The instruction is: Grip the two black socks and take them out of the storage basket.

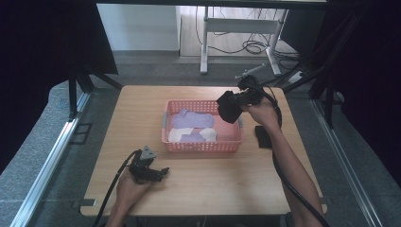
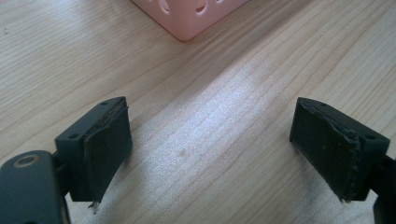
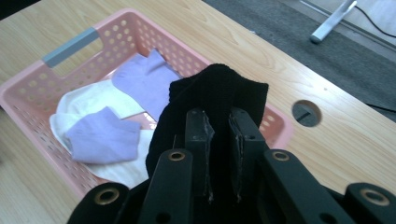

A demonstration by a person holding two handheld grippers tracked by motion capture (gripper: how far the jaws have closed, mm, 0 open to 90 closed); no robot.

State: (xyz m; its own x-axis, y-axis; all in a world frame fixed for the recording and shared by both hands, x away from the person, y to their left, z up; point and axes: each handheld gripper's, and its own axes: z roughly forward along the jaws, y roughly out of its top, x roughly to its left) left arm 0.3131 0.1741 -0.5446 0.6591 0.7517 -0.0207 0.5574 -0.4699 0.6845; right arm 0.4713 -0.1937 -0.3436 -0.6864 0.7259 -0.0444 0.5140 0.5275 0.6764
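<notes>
A pink plastic basket (image 1: pixel 203 146) stands mid-table with purple socks (image 1: pixel 191 118) and a white sock (image 1: pixel 179 135) inside. My right gripper (image 1: pixel 236 101) hangs above the basket's right end, shut on a black sock (image 1: pixel 229 109). In the right gripper view the black sock (image 3: pixel 215 95) bulges between the jaws of my right gripper (image 3: pixel 223 140), above the basket (image 3: pixel 70 46) and its purple socks (image 3: pixel 102 140). My left gripper (image 1: pixel 158 174) rests low over the table in front of the basket, open. In the left gripper view, the left gripper (image 2: pixel 210 149) holds nothing, with the basket corner (image 2: pixel 187 18) just ahead.
Another black sock (image 1: pixel 263 136) lies on the table to the right of the basket. The wooden table (image 1: pixel 213 184) has a round cable hole (image 3: pixel 306 113) near the basket. Beyond the far edge are a grey floor and a white desk frame (image 1: pixel 236 28).
</notes>
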